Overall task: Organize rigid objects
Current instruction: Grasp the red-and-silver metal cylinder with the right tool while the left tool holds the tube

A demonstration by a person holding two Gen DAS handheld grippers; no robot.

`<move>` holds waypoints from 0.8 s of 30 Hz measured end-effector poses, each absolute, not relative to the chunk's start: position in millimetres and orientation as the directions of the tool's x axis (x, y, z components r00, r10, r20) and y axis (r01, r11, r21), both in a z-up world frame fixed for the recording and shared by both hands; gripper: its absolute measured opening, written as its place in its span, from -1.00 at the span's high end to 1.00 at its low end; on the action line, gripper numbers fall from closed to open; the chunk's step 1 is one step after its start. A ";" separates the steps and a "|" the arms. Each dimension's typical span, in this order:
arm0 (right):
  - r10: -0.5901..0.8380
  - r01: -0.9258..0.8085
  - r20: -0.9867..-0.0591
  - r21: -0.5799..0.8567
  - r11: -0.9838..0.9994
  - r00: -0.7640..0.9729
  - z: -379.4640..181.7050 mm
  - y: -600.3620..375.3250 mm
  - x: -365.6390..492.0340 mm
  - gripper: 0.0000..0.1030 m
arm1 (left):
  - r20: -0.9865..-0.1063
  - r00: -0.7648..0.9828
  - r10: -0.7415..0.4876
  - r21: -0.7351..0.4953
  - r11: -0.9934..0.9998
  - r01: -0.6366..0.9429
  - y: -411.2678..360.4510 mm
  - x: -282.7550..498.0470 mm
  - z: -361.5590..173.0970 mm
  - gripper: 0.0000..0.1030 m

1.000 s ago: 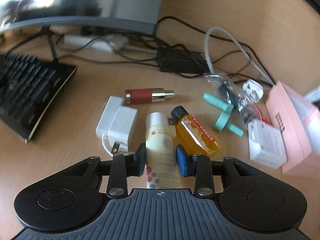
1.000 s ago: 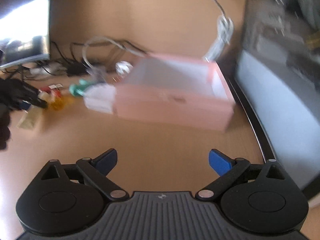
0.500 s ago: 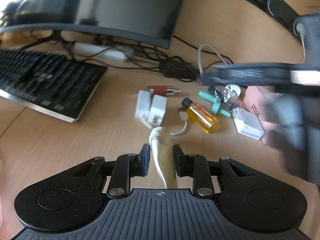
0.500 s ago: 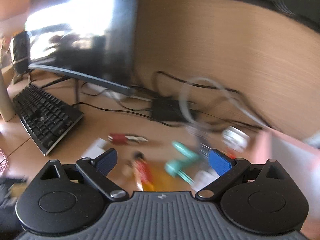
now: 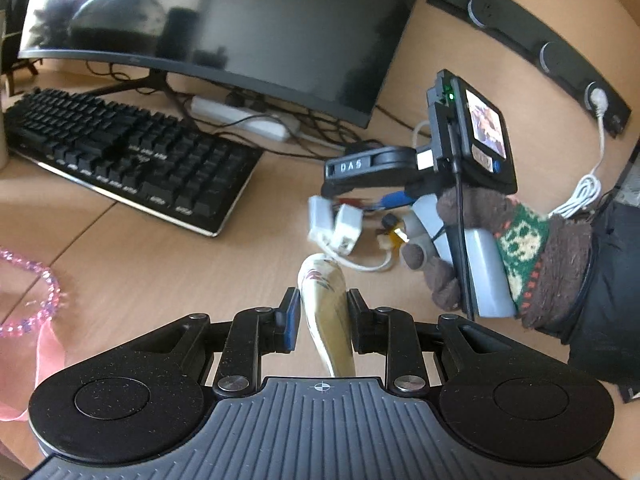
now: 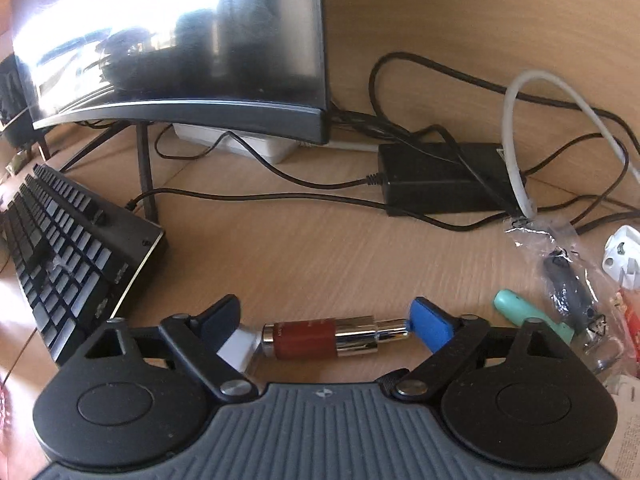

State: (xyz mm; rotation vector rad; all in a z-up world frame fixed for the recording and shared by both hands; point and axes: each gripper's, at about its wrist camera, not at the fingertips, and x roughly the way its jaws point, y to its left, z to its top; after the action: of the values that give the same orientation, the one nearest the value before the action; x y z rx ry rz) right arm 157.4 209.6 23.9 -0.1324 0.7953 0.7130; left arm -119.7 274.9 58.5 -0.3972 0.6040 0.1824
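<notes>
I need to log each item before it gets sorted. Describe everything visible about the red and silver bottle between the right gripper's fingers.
The red and silver bottle is a small cylinder lying on its side on the wooden desk. It has a glossy dark-red body with faint printing, a silver band at its left end, and a shiny chrome collar narrowing to a chrome tip on the right. It lies crosswise inside the open right gripper; the tip sits at the blue right finger, though contact is unclear.

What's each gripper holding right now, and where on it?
Left gripper clamps the cream tube mid-body. Right gripper is open around the red bottle, holding nothing.
</notes>
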 end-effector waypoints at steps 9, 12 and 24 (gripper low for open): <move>0.599 -0.737 -0.657 0.098 0.669 0.457 56.0 160.4 135.7 0.10 | -0.608 0.794 -0.013 -0.299 0.930 -0.214 254.3 -108.6 55.7 0.45; 0.597 -0.742 -0.633 0.054 0.669 0.493 54.0 156.1 124.5 -0.46 | -0.617 0.787 -0.015 -0.319 0.919 -0.233 255.2 -114.9 53.4 0.45; 0.610 -0.752 -0.629 0.060 0.657 0.483 58.1 171.5 98.8 -0.48 | -0.635 0.767 0.094 -0.342 0.856 -0.388 285.1 -152.4 52.0 0.45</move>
State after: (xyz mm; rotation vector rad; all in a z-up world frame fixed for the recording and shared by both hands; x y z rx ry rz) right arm 98.8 171.5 58.1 -0.2361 0.6645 0.8387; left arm -152.4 285.1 52.0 -0.4817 0.6494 0.2727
